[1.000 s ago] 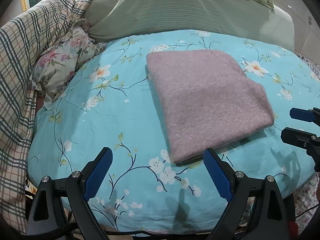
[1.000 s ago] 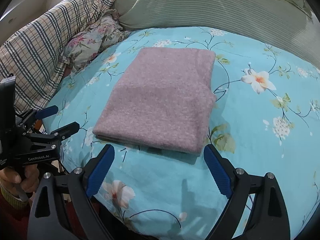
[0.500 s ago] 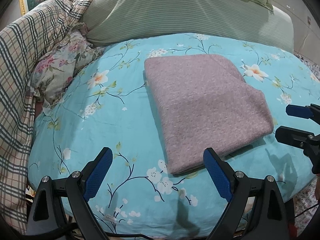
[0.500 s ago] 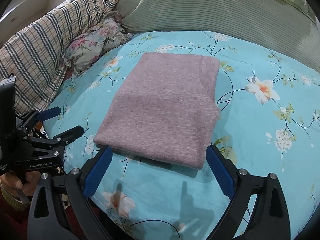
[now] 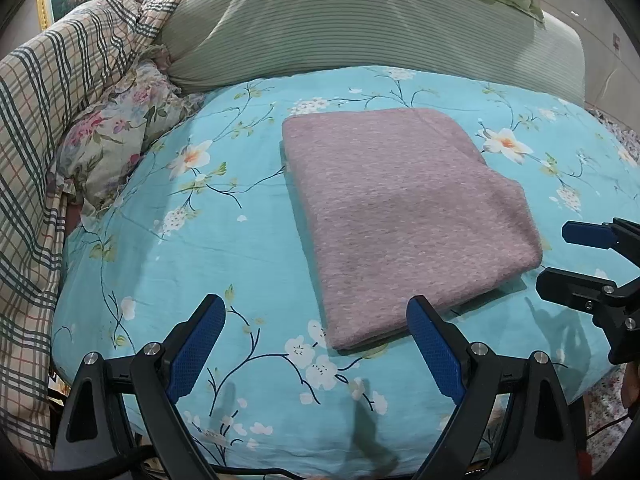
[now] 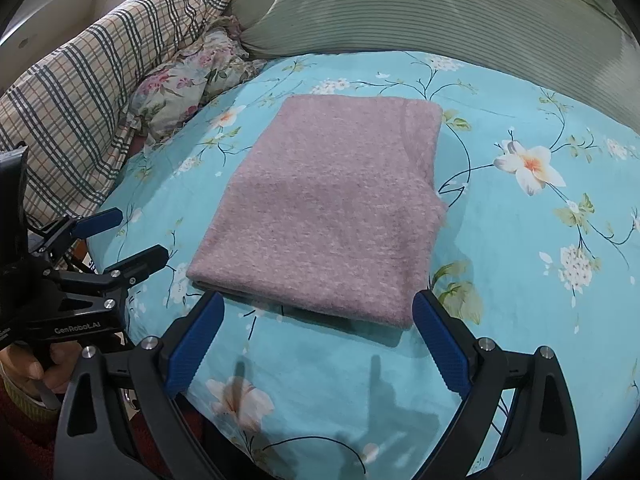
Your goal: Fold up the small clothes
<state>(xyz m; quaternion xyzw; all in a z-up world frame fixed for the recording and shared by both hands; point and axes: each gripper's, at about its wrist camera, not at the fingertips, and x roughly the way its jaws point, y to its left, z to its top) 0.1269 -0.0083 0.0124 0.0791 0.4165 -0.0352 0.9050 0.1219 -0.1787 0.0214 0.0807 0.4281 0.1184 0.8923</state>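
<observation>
A mauve knitted garment lies folded into a flat rectangle on the turquoise floral bedcover; it also shows in the right wrist view. My left gripper is open and empty, just short of the garment's near left corner. My right gripper is open and empty, its jaws wide at the garment's near edge. The right gripper also shows at the right edge of the left wrist view. The left gripper shows at the left of the right wrist view.
A plaid quilt and a floral pillow are heaped at the left. A large green striped pillow lies behind the garment. The bed's near edge drops off just below both grippers.
Both grippers have drawn back and down a little from the garment, so it sits slightly farther away in both views. Both stay open. The garment has not moved.
</observation>
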